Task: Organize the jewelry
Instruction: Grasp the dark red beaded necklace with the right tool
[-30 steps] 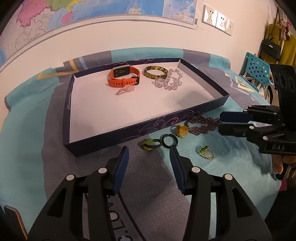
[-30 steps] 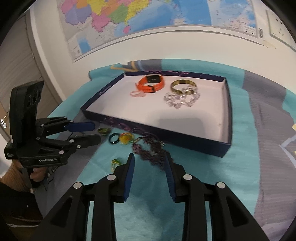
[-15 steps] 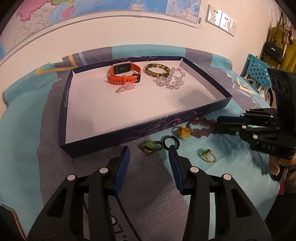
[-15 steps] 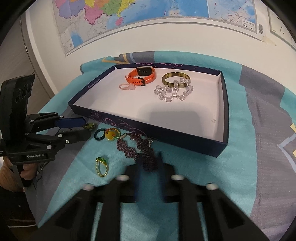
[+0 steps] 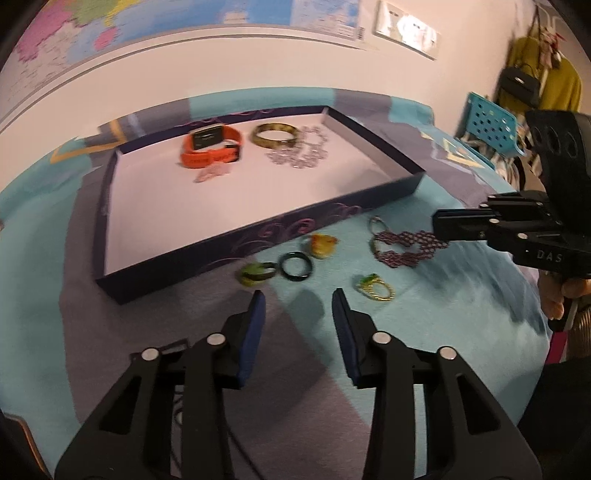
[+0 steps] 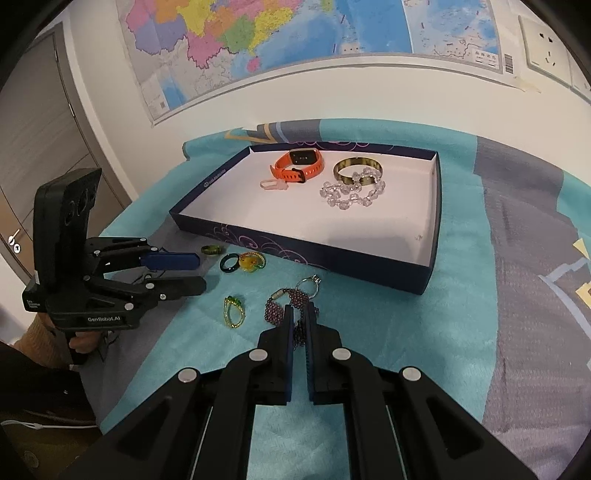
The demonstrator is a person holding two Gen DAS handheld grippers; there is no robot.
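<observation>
A dark blue tray (image 6: pixel 306 254) (image 5: pixel 258 251) holds an orange watch (image 6: pixel 299 166), a gold bangle (image 6: pixel 356 170), a clear bead bracelet (image 6: pixel 351 194) and a small pink clip (image 6: pixel 273 184). On the cloth in front lie a green ring (image 5: pixel 255 275), a dark ring (image 5: pixel 295 266), an amber ring (image 5: pixel 323 245), a gold-green ring (image 5: pixel 375 288) and a purple bead chain (image 5: pixel 402 247) (image 6: pixel 282 308). My right gripper (image 6: pixel 300 314) is shut on the chain's near end. My left gripper (image 5: pixel 297 306) is open, just short of the rings.
A teal and grey cloth (image 6: pixel 461 332) covers the table. A wall with a map (image 6: pixel 258 33) stands behind the tray. A blue perforated chair (image 5: pixel 487 122) and hanging bags (image 5: pixel 521 81) are at the far right in the left wrist view.
My right gripper has closed its fingers onto the purple chain. My left gripper has drawn back a little and swung right, still open.
</observation>
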